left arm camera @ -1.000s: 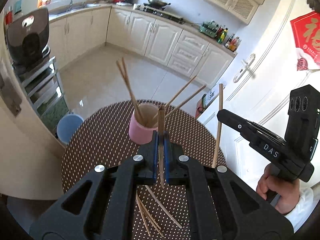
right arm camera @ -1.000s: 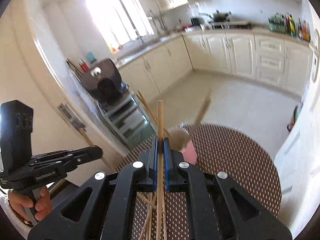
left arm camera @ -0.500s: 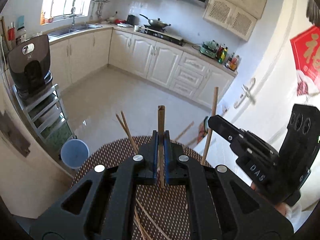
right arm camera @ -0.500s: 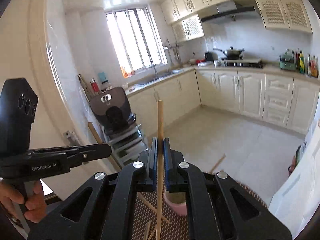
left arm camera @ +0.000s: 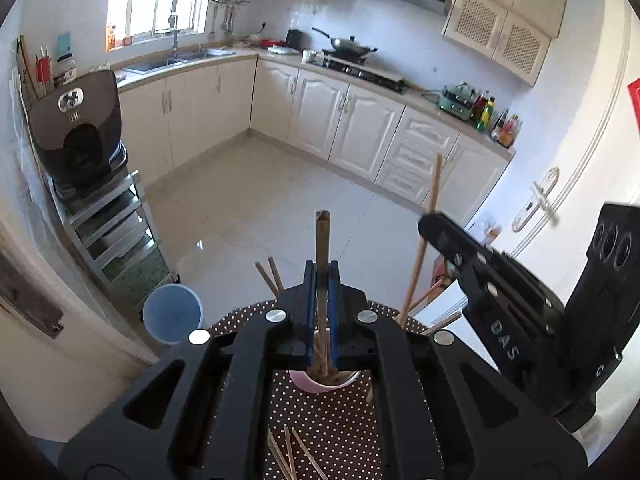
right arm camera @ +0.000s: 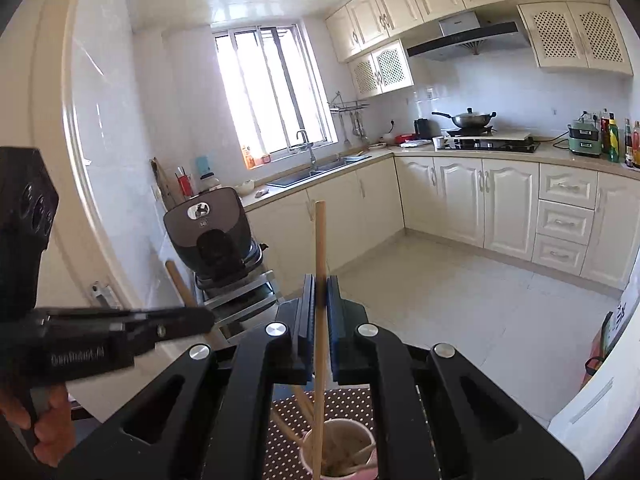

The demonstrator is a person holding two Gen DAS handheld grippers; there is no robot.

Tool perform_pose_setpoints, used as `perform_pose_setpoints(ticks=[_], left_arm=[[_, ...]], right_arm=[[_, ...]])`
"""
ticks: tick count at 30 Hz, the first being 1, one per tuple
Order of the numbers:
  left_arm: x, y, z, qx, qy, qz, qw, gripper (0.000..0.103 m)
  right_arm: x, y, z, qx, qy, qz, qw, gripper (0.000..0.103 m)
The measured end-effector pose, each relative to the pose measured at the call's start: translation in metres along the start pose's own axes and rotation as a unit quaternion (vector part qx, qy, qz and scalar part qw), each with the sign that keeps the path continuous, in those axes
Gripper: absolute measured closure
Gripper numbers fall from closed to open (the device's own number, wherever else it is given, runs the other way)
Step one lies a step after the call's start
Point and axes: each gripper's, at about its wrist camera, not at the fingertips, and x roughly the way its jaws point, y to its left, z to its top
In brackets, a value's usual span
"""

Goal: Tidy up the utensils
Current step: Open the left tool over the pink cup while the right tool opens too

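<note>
Cream kitchen cabinets ringed a tiled floor beyond the dotted tabletop. Each gripper's jaws were clamped on one chopstick: the left gripper on the dark chopstick, the right gripper on the pale chopstick, both standing upright over the pink cup near the tabletop's far edge. Crowded sticks inside could likely deflect a tip and tip the cup.
</note>
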Motion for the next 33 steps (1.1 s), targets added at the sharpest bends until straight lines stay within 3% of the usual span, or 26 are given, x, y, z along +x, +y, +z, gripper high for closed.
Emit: perform_pose_setpoints(ticks=[10, 28, 31, 32, 33], left_arm=[[0.028, 0.001, -0.02, -0.008, 0.042, 0.011, 0.999, 0.097], [0.022, 0.005, -0.029, -0.026, 0.067, 0.024, 0.9971, 0.095], [0.018, 0.005, -0.031, -0.025, 0.068, 0.022, 0.9971, 0.087], [0.017, 0.006, -0.032, -0.024, 0.066, 0.023, 0.9972, 0.078], [0.015, 0.005, -0.033, -0.024, 0.066, 0.025, 0.9972, 0.059]], right_arm=[[0.028, -0.005, -0.008, 0.0, 0.0, -0.013, 1.0, 0.098], [0.038, -0.002, -0.022, 0.001, 0.037, -0.002, 0.999, 0.099], [0.03, -0.001, -0.023, -0.003, 0.043, -0.001, 0.999, 0.098], [0.028, -0.001, -0.024, -0.003, 0.044, -0.001, 0.999, 0.098], [0.024, -0.001, -0.025, -0.002, 0.047, -0.001, 0.999, 0.098]])
